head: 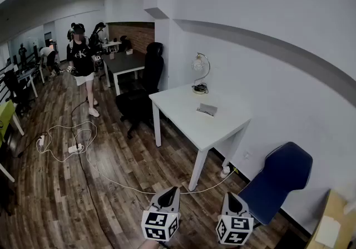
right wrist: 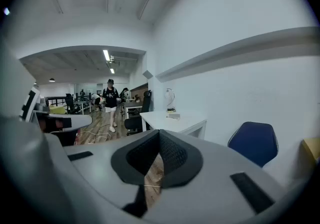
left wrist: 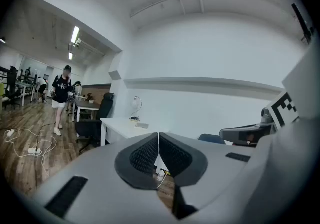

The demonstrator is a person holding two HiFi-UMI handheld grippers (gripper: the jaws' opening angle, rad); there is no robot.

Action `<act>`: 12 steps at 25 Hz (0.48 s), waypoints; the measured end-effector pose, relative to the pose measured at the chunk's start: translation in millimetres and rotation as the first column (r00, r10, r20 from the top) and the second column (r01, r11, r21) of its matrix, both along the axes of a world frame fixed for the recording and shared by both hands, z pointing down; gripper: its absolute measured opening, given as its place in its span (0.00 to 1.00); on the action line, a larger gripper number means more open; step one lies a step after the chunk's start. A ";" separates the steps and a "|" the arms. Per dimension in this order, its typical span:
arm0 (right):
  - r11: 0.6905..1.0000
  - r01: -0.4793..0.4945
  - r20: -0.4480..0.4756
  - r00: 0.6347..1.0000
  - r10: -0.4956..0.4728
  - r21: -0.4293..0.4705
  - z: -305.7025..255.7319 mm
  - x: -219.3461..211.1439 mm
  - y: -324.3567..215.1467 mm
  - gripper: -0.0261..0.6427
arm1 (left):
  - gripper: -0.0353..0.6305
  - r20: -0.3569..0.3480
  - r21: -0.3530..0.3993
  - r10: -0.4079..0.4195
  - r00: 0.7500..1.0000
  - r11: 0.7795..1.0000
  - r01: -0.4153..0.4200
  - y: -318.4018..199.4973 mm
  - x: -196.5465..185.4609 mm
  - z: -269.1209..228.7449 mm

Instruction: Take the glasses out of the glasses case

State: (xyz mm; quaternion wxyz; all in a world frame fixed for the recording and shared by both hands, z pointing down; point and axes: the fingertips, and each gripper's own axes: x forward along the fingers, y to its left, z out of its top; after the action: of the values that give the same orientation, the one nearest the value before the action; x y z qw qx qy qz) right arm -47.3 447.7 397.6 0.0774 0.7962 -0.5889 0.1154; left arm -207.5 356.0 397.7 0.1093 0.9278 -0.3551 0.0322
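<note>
White table bears a lamp and grey case.

A person far across the room wears a black T-shirt with a pale logo that reads as "CK". The left cube on the left gripper and the right cube on the right gripper bear black-and-white square patterns, not legible letters.
</note>
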 end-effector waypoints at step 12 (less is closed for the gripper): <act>1.000 -0.017 0.028 0.999 0.017 0.015 2.6 -12.4 -27.8 0.09 | 0.09 0.007 0.009 0.013 1.000 1.000 -0.013 -30.6 -15.7 4.0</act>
State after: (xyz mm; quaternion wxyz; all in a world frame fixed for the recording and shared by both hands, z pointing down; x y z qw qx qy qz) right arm -59.7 419.9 400.2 0.0620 0.8001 -0.5839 0.1228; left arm -223.2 325.3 401.8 0.1035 0.9305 -0.3496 0.0345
